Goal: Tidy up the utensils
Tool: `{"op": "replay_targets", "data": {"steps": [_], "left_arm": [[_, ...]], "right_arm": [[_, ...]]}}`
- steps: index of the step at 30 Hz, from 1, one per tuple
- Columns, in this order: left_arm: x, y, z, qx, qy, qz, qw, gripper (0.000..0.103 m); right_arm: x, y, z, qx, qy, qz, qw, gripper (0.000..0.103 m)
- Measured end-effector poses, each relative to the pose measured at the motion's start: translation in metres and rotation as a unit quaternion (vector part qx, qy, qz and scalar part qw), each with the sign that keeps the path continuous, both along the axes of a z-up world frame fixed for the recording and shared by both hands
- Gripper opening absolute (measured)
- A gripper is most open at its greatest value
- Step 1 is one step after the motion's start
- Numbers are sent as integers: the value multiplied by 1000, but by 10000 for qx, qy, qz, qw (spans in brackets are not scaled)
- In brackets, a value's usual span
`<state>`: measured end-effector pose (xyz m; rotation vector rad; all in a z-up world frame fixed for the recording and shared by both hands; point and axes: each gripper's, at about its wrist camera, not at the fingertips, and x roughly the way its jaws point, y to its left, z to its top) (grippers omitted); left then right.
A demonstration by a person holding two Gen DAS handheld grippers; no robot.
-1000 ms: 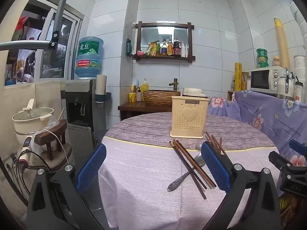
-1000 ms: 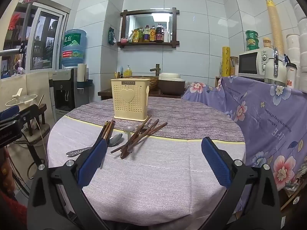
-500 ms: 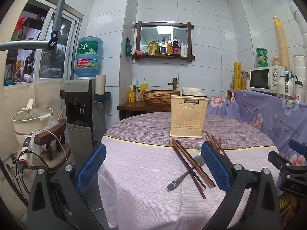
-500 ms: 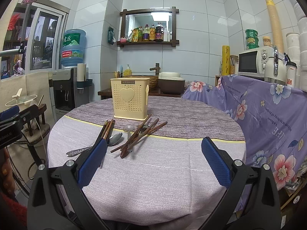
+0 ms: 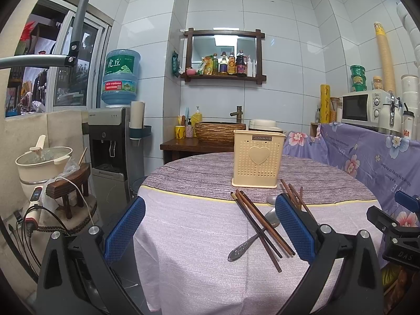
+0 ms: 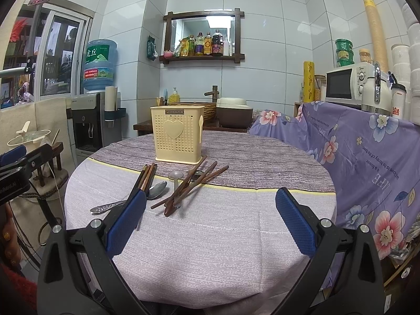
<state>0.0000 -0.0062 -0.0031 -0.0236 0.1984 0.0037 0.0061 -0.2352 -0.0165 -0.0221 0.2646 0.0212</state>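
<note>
The cream utensil holder stands upright on my round table, its label reading JIANHAO above a raised heart. Left of it and nearer me lies one bundle of dark chopsticks over a metal spoon; in front of it a pale spoon and a second, fanned chopstick pile, too tangled to count. My left gripper and right gripper both hang wide apart, holding nothing, short of the utensils.

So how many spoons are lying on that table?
2: a metal spoon under the left chopstick bundle, and a pale spoon beneath the right chopstick pile. More may be hidden.
</note>
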Motion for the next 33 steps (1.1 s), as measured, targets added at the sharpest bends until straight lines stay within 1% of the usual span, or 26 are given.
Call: {"op": "replay_targets", "data": {"steps": [33], "left_arm": [[1,-3,-3,0,36,7,10000,98]], "right_arm": [[2,0,-2,11,36,7,10000,98]]}}
